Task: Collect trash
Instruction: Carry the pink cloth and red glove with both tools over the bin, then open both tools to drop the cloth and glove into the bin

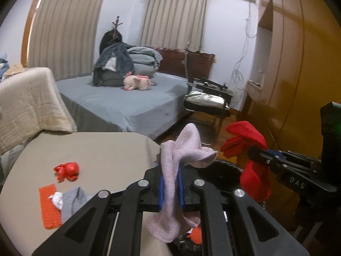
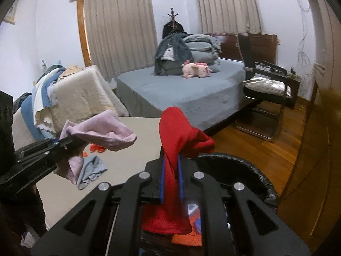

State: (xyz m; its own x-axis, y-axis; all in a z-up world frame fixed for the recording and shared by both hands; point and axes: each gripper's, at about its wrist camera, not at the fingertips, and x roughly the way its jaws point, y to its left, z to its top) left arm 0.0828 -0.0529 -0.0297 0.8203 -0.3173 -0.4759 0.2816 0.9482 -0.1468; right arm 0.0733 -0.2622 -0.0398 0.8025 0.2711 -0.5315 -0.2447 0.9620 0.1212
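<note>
In a bedroom, the left hand-held gripper [image 1: 171, 188] is clamped on a pale pink sock [image 1: 183, 149], its blue pads pinching the cloth so both ends flop free. Just to its right, the right hand-held gripper [image 2: 171, 180] is closed on a red sock [image 2: 179, 132] in the same way. Both socks hang over the rim of a black-lined bin [image 2: 240, 166] at the near right edge of the beige counter [image 1: 96, 149]; red and orange pieces already lie inside it. On the counter to the left lie a crumpled red scrap [image 1: 67, 170], an orange knitted cloth [image 1: 48, 207] and a grey rag [image 1: 72, 200]. Farther off stand a grey bed [image 1: 127, 102] with a pink plush toy [image 1: 137, 82], and a chair [image 2: 266, 89] on the wooden floor.
</note>
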